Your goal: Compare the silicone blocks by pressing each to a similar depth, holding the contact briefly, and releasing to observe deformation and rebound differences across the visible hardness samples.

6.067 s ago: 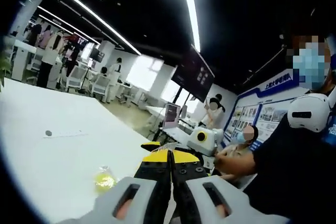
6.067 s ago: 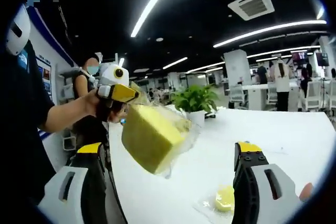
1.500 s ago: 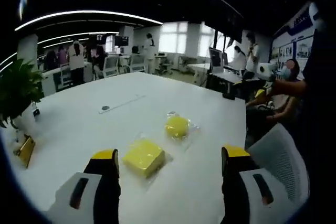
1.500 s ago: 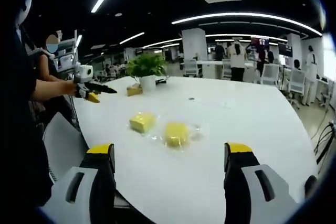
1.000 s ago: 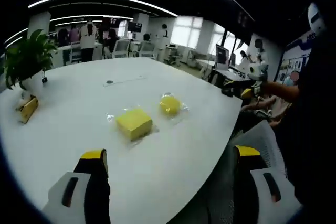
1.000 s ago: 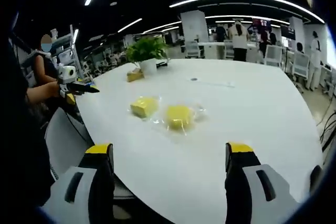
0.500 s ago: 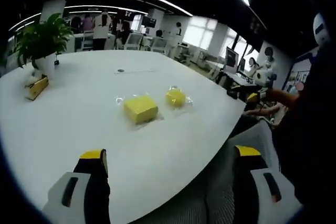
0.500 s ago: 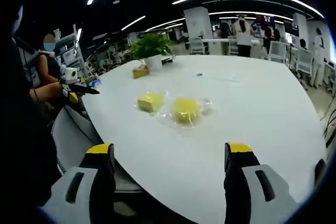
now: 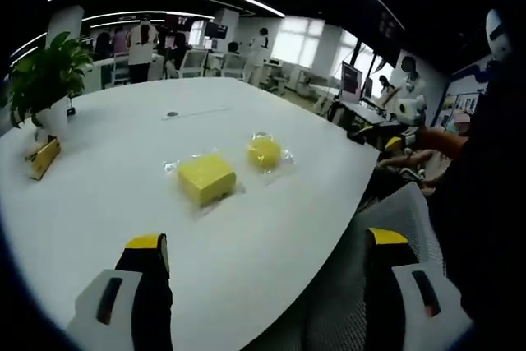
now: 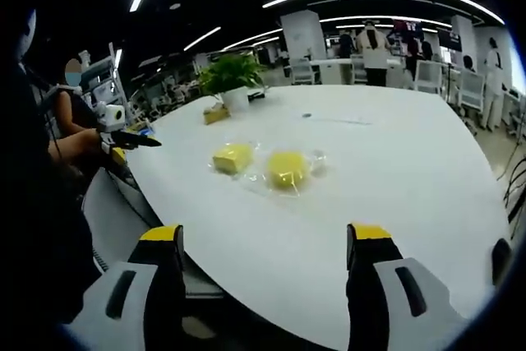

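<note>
Both the left gripper [image 9: 267, 244] and right gripper [image 10: 263, 236] are wide open, holding nothing, away from the two yellow blocks [image 9: 206, 178] on the white table [image 9: 107, 211].

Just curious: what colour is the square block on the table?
Yellow square block, clearest in the left gripper view.

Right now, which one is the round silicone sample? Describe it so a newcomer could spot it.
Start at the big white table and find the two yellow pieces lying side by side in clear wrap near its middle. In the right gripper view, the round sample is the right one, farther from the potted plant. Its neighbour, the square block, has flat faces and sharp corners; this one is a rounded puck.
</note>
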{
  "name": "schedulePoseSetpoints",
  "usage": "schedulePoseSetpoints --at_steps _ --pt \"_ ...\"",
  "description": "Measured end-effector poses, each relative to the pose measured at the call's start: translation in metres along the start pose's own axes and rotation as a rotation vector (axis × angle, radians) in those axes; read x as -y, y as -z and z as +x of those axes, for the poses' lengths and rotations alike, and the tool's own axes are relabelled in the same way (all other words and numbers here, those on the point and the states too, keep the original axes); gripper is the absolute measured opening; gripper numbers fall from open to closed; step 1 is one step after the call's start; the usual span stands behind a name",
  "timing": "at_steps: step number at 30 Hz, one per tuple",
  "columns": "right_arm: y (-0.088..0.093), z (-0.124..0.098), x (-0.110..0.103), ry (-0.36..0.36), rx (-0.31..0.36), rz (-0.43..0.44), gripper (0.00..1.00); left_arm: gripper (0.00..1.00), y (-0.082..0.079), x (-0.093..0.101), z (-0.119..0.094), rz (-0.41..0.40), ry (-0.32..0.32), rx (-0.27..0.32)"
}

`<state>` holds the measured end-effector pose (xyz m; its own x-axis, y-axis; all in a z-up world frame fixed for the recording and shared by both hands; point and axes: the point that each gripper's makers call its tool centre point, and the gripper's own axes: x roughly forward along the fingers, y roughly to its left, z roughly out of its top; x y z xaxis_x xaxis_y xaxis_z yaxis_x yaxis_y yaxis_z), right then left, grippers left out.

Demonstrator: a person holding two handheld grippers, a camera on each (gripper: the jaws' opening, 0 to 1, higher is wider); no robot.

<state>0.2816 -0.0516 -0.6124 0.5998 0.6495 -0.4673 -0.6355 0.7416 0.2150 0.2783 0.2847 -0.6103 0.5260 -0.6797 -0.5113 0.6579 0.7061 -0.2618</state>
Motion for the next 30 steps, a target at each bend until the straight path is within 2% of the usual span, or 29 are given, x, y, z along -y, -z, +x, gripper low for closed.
schedulePoseSetpoints --at_steps 10,14,17,22,30 --pt "0.003 -0.006 -0.001 0.001 -0.011 0.017 0.72 0.97 -0.031 0.011 0.027 0.05 0.071 0.005" --pt "0.005 -0.008 -0.003 0.001 -0.019 0.01 0.72 0.94 -0.051 0.013 0.044 0.051 0.103 0.019" --pt "0.005 -0.009 -0.002 -0.001 -0.022 0.002 0.71 0.94 -0.059 0.011 0.058 0.061 0.103 -0.013" --pt "0.007 -0.012 -0.004 0.001 -0.029 0.002 0.71 0.93 -0.079 0.016 0.077 0.07 0.149 -0.02" --pt "0.009 -0.015 -0.01 -0.007 -0.025 0.011 0.71 0.9 -0.1 0.012 0.103 0.07 0.178 -0.041"
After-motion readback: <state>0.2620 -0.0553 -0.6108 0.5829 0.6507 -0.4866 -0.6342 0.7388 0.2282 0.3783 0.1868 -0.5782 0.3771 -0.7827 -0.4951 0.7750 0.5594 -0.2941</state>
